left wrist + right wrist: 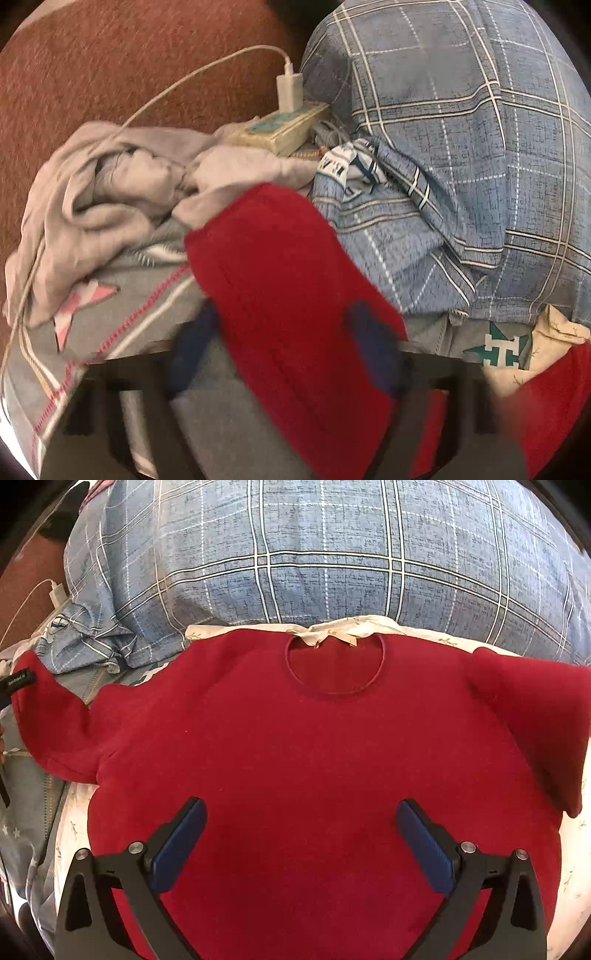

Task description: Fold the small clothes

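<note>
While the red sweater lay flat on the bed, both claws worked it.
Left claw pinched its sleeve; right claw hung spread above its lower body, below the plaid pillow.

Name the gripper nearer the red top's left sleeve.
Left. The left gripper has the sleeve between its fingers; the right gripper hangs open over the red top at its lower body.
</note>
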A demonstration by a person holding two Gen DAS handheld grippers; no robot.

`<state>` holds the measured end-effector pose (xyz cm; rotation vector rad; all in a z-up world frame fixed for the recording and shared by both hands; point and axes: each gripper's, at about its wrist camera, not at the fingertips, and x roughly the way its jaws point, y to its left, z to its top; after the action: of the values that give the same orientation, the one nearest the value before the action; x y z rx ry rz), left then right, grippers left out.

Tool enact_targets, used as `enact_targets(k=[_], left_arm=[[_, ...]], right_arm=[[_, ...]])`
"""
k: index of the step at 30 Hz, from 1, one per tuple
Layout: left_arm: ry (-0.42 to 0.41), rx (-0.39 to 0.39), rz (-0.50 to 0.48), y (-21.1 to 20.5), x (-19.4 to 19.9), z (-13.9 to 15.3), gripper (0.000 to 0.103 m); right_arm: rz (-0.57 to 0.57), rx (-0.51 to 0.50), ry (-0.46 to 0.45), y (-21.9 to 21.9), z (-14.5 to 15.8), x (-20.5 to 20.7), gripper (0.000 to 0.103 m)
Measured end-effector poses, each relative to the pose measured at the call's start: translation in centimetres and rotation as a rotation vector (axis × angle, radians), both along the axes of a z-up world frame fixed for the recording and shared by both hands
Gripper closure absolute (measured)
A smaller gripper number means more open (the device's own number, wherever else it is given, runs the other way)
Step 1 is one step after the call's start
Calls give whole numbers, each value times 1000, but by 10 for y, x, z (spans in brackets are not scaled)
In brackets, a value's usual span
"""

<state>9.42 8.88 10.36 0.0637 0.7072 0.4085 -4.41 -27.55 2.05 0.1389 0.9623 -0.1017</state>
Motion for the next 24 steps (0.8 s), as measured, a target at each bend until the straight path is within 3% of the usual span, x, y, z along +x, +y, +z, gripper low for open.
enact_targets(k=[1,2,6,9,16,24], left_arm=[[0,-31,-27,0,0,2,92],[9,-86,-53,2,0,4,94],[-21,-143,-128,-15,-18,16,95],[-40,-206,-244,-51,-36,29,95],[-44,-287,-583,-182,-73,54,95],[59,-315,-797,-306,-96,25,95]], right_arm=[[-4,3,-3,-1,1,0,0],[-8,4,-8,-2,2,-1,0],[-24,11,-27,-8,7,-5,0],[-44,17,-35,-18,11,-9,0],[-132,38,-71,-55,26,-24,0],[-190,-2,-109,-102,37,-44,1]])
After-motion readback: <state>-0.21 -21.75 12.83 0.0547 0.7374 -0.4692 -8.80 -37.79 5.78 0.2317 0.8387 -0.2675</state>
